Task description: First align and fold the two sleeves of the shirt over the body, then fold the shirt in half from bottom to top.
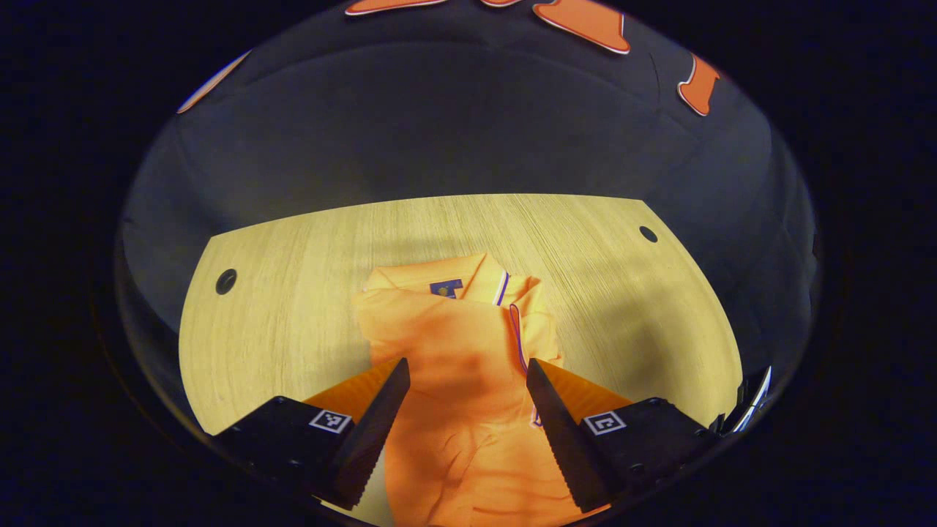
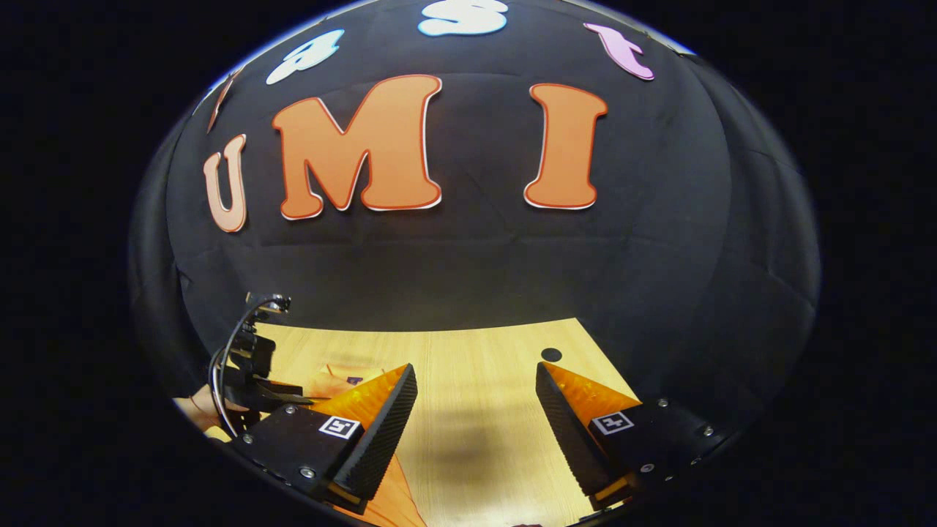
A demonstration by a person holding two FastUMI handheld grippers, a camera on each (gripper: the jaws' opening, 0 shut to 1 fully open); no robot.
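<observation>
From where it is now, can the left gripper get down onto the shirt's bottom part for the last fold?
Probably yes. The left gripper hangs open right over the orange shirt, whose sleeves already look folded in, and nothing lies between its fingers and the cloth. The hem itself is below the left gripper view's edge, so I cannot see it.

Lighting and image quality in the 2 views. Light falls from above onto the wooden table (image 1: 307,293), which is bright, while the booth wall behind stays dim. In the left gripper view, soft-edged shadows cross the orange shirt (image 1: 454,366) and the table to its right. In the right gripper view, a diffuse shadow lies on the table between the fingers. Fisheye distortion bows the table edges; focus is sharp centrally, softer at the rim.
</observation>
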